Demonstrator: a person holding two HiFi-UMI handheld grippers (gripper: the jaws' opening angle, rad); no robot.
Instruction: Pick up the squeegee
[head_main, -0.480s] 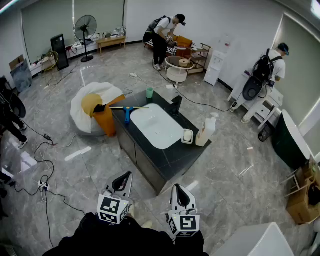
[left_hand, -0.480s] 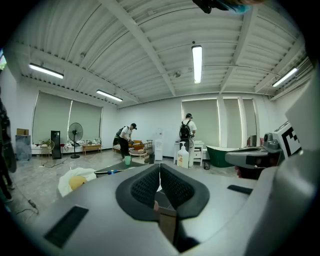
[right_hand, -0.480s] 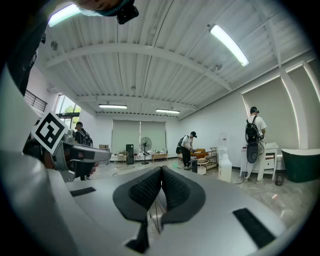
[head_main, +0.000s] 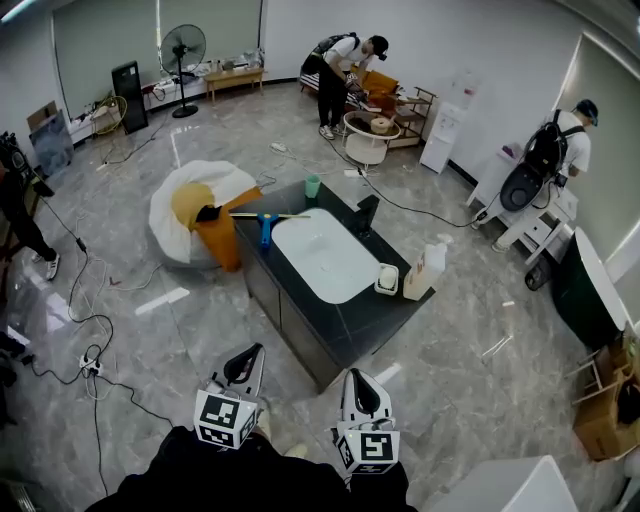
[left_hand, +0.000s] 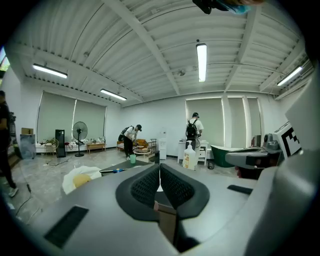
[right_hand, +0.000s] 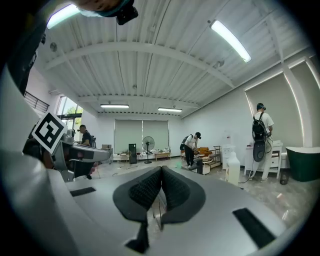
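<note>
The squeegee (head_main: 264, 228), blue-handled with a long thin blade, lies on the far left end of a dark counter (head_main: 345, 320), beside the white basin (head_main: 322, 255). In the left gripper view the squeegee (left_hand: 116, 170) is a small blue shape far ahead. My left gripper (head_main: 249, 355) and right gripper (head_main: 359, 380) hover low at the bottom of the head view, well short of the counter. Both stand shut with nothing between the jaws. The left gripper (left_hand: 160, 168) and right gripper (right_hand: 161, 170) show their ribbed pads pressed together.
On the counter stand a green cup (head_main: 313, 186), a black faucet (head_main: 366, 214), a soap dish (head_main: 387, 279) and a pale bottle (head_main: 432, 266). A white and orange beanbag (head_main: 198, 215) lies left of it. Cables (head_main: 88, 330) trail over the floor. People work at the back and right.
The head view has shifted slightly, so the counter and squeegee sit a little further right and lower. Both grippers keep their place, still shut.
</note>
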